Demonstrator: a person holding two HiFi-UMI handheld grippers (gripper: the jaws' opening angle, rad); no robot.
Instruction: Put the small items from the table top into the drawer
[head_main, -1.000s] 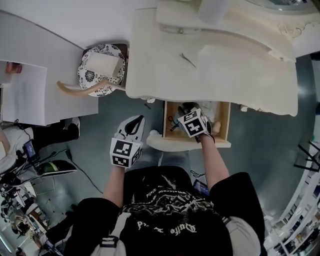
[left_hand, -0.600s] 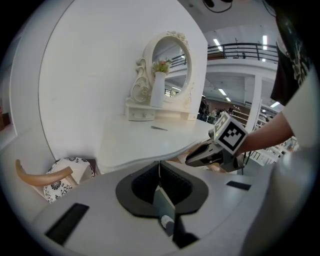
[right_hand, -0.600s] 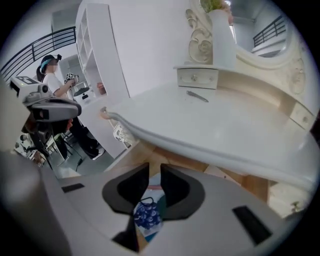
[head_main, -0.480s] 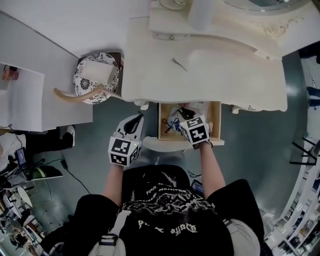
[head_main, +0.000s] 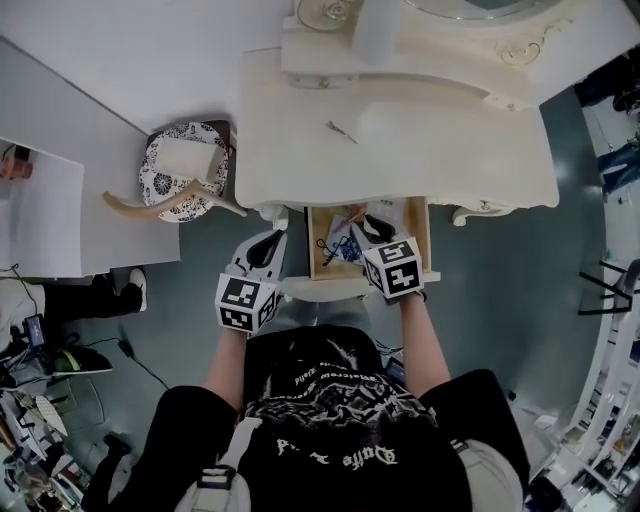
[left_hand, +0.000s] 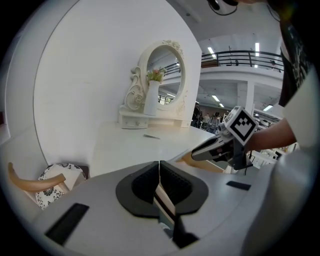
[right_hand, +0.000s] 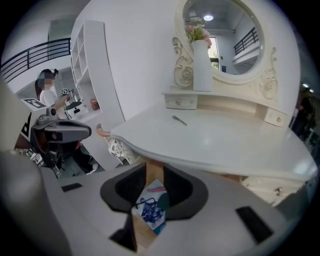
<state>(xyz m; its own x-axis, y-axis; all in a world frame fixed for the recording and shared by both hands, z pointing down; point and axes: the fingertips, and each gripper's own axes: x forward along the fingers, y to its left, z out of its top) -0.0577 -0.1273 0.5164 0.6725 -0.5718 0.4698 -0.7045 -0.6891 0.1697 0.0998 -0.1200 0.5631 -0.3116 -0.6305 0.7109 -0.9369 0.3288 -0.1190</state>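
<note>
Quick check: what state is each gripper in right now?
Left gripper: closed, holding nothing.
Right gripper: open over the drawer; its jaws have just been opening, nothing between them.

Left claw (left_hand: 159, 170), jaws together, nothing between; beyond it white counter (left_hand: 120, 150) bearing mirror (left_hand: 167, 75), vase (left_hand: 151, 100) and thin pin (left_hand: 151, 136); right claw (left_hand: 200, 152) at right, near counter's edge.

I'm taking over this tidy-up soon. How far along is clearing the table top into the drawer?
Done: a blue-patterned packet and scissors lie in the open drawer. In hand: nothing; the right gripper, above the drawer, has just been opening its jaws, which are apart and empty; the left gripper is shut and empty. Left: a thin pin on the table top.
</note>
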